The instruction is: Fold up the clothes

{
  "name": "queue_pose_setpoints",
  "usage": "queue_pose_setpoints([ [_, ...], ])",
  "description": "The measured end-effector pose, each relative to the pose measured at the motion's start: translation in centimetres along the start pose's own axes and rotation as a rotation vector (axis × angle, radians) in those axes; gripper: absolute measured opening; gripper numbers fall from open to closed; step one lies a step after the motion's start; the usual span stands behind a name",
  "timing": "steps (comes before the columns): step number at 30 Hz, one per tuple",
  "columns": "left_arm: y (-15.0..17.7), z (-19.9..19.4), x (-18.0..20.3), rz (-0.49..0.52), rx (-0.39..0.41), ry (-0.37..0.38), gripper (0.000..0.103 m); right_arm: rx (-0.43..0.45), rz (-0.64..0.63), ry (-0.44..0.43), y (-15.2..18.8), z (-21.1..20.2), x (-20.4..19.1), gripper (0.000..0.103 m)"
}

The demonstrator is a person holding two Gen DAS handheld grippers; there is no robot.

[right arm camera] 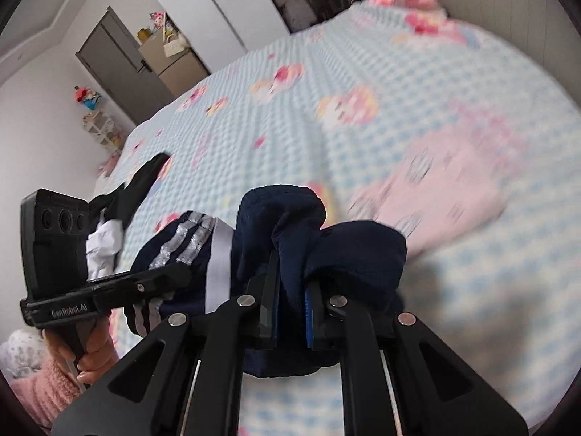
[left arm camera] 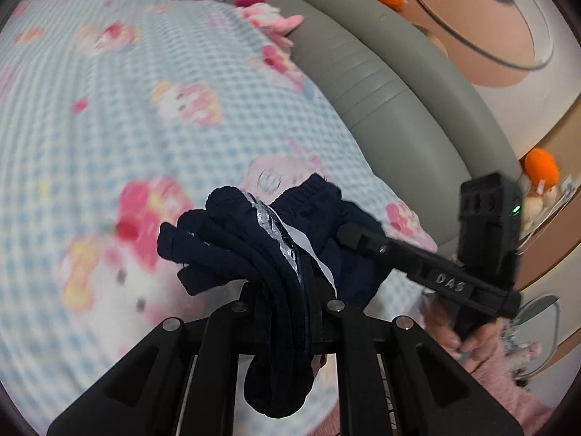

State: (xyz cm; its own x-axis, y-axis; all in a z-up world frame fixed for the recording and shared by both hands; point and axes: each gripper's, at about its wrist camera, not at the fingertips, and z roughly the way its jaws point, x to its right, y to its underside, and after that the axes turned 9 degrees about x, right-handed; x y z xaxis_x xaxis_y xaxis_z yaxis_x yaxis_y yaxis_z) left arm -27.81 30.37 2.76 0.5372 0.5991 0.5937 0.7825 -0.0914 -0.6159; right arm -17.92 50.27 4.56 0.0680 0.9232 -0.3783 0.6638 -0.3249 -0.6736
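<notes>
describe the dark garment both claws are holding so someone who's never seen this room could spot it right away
Start at the bed with its light blue checked cover and pink cartoon prints. Held up over it, bunched between the left claw and the right claw, is the navy garment. Silver side stripes and a gathered waistband set it apart from the pale pink clothing lying flat behind it.

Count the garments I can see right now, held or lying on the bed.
3. Navy striped garment clamped in both tools, lifted over the bed; pink garment lying on the bedspread beyond it; black-and-white garment at the bed's far-left edge. More may be hidden.
</notes>
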Motion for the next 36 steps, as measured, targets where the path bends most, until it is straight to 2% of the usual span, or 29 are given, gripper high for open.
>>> queue_pose_setpoints([
  [2, -2.1, 1.7, 1.9, 0.037, 0.018, -0.008, 0.012, 0.024, -0.017, 0.017, -2.6, -0.5, 1.4, 0.009],
  [7, -6.8, 4.0, 5.1, 0.103, 0.123, 0.017, 0.012, 0.129, -0.077, 0.041, -8.3, -2.2, 4.1, 0.009],
  [10, -8.4, 6.7, 4.9, 0.085, 0.151, 0.01, 0.012, 0.201, -0.111, 0.018, -11.1, -2.4, 6.1, 0.01],
  [12, -8.3, 9.1, 3.7, 0.048, 0.141, 0.006, 0.012, 0.23, -0.101, -0.035, -12.2, -1.4, 8.0, 0.01],
  [14, -7.6, 12.0, 1.9, -0.008, 0.105, 0.004, 0.012, 0.187, -0.109, -0.009, -11.8, 0.8, 9.4, 0.01],
  [17, -4.6, 16.6, -1.6, -0.109, -0.029, -0.027, 0.012, 0.072, -0.108, 0.062, -10.0, 4.6, 11.7, 0.01],
  [21, -0.8, 19.0, -5.2, -0.226, -0.11, -0.036, 0.012, -0.091, -0.043, 0.131, -6.5, 8.6, 15.0, 0.01],
  [22, -0.1, 19.2, -5.8, -0.246, -0.123, -0.036, 0.012, -0.102, -0.029, 0.135, -5.9, 8.8, 15.5, 0.01],
  [24, 0.5, 19.1, -6.3, -0.264, -0.137, -0.031, 0.017, -0.083, 0.023, 0.107, -5.4, 8.3, 16.2, 0.01],
  [25, 0.7, 19.2, -6.5, -0.264, -0.151, -0.044, 0.034, -0.08, 0.055, 0.101, -5.4, 7.9, 16.6, 0.016],
  [26, 0.6, 19.0, -6.5, -0.246, -0.167, -0.09, 0.048, -0.078, 0.084, 0.1, -5.5, 7.6, 17.0, 0.02],
  [27, 0.5, 18.4, -6.2, -0.214, -0.152, -0.136, 0.06, -0.067, 0.094, 0.112, -5.6, 7.1, 17.3, 0.03],
  [28, 0.3, 17.5, -5.7, -0.178, -0.108, -0.154, 0.06, -0.052, 0.097, 0.128, -5.7, 6.4, 17.6, 0.037],
  [30, 0.0, 15.6, -4.5, -0.103, -0.005, -0.187, 0.059, 0.013, 0.051, 0.18, -5.8, 4.5, 17.0, 0.037],
  [32, -0.1, 14.3, -2.4, -0.027, 0.094, -0.173, 0.05, 0.1, -0.013, 0.237, -6.2, 2.6, 15.6, 0.037],
  [33, 0.0, 14.3, -1.3, 0.012, 0.108, -0.156, 0.043, 0.129, -0.051, 0.242, -6.3, 2.2, 14.5, 0.037],
  [35, 0.3, 15.9, 0.9, 0.085, 0.071, -0.122, 0.037, 0.182, -0.135, 0.24, -6.5, 1.9, 12.1, 0.037],
  [36, 0.4, 17.0, 1.1, 0.098, 0.039, -0.122, 0.03, 0.153, -0.174, 0.228, -6.4, 3.0, 11.1, 0.037],
])
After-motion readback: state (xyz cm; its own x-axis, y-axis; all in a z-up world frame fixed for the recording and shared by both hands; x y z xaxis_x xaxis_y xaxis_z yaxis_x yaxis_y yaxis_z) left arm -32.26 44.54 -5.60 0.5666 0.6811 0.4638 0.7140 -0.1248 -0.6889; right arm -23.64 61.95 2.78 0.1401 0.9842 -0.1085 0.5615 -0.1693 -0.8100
